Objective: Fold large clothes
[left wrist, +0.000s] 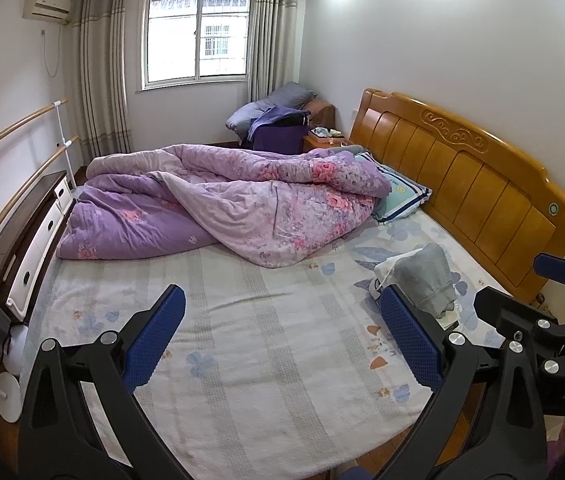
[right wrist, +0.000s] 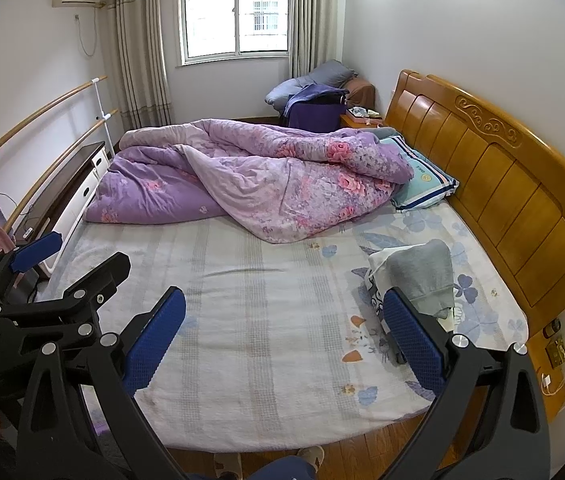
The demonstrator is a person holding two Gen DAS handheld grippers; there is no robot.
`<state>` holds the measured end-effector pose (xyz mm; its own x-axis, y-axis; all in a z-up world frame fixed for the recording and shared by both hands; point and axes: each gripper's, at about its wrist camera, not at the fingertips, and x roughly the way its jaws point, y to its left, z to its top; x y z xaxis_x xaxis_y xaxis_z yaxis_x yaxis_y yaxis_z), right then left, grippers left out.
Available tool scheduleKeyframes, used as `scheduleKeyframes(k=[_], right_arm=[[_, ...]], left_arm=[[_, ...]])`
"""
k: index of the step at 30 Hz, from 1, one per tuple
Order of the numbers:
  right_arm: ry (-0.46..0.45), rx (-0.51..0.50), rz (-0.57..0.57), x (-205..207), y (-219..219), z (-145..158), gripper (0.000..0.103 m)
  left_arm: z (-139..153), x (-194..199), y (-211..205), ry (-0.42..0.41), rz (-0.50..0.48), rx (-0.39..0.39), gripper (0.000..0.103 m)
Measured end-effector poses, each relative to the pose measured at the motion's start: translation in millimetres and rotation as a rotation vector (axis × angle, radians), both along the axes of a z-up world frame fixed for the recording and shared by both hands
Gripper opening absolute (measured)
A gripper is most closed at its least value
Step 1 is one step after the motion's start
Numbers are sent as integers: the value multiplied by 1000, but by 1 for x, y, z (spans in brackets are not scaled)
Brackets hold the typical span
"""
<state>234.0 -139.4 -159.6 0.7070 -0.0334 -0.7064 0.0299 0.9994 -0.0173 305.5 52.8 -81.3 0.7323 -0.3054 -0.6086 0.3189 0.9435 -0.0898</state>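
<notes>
The grey garment [right wrist: 422, 276] lies bunched on the bed sheet [right wrist: 266, 320] near the wooden headboard [right wrist: 522, 192], at about two o'clock from both grippers, its long axis running from the bed's near edge toward the purple quilt [right wrist: 266, 176]. The right gripper [right wrist: 282, 344] seems nearer to it than the left gripper [left wrist: 282, 344]. Both hover above the sheet with jaws spread wide, holding nothing.

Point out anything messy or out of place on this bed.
The purple floral quilt lies bunched in a heap across the far half, covering part of the striped pillow. A grey garment sits crumpled near the wooden headboard.
</notes>
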Motion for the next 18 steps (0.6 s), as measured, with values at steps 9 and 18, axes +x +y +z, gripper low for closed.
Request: scheduleKeyframes(k=[9,18], right_arm=[[-1,-1,0,1,0,0,95],[-1,-2,4,3,-1,-1,95]], left_arm=[[-2,3,1,0,-3,0,98],[-6,11,4,-13,-8,-2,98]])
